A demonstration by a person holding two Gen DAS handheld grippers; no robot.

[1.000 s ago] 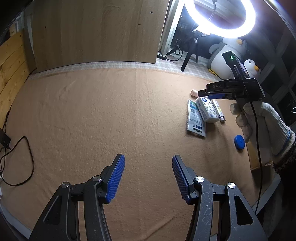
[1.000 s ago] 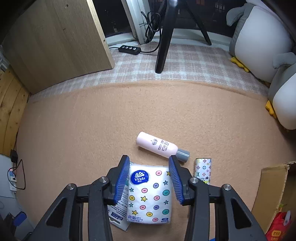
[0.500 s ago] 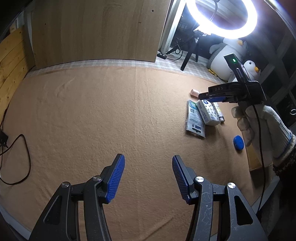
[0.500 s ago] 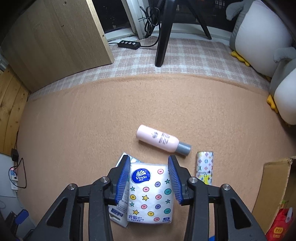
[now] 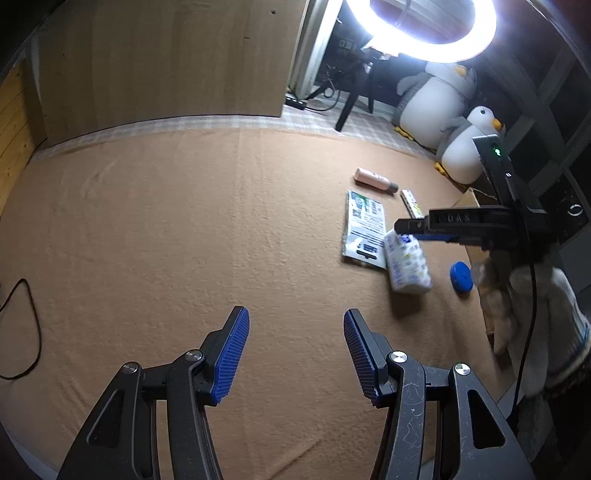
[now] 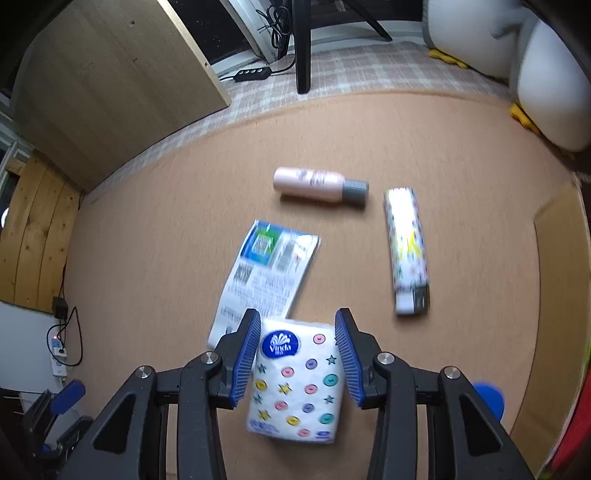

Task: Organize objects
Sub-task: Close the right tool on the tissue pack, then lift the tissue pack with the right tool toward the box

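Observation:
My right gripper (image 6: pixel 297 322) is shut on a white tissue pack (image 6: pixel 295 380) printed with coloured buttons and stars. In the left wrist view the tissue pack (image 5: pixel 406 262) hangs tilted from the right gripper (image 5: pixel 400 226), clear of the tan blanket (image 5: pixel 184 221), with its shadow beneath. A gloved hand (image 5: pixel 535 314) carries that gripper. A flat printed packet (image 6: pixel 266 266), a pink bottle (image 6: pixel 314 182) with a grey cap and a patterned tube (image 6: pixel 406 251) lie on the blanket beyond the pack. My left gripper (image 5: pixel 296 314) stands open over bare blanket with nothing between its blue pads.
A blue lid (image 5: pixel 461 277) lies near a cardboard box (image 6: pixel 554 295) at the right edge. Plush penguins (image 5: pixel 432 96), a ring light (image 5: pixel 424 33) on a tripod (image 6: pixel 303 44) and a wooden panel (image 5: pixel 166 62) stand behind. A black cable (image 5: pixel 22 332) loops at the left.
My right gripper has lifted the tissue pack off the flat packet and carried it toward the near side, uncovering the packet. The left gripper has hardly moved.

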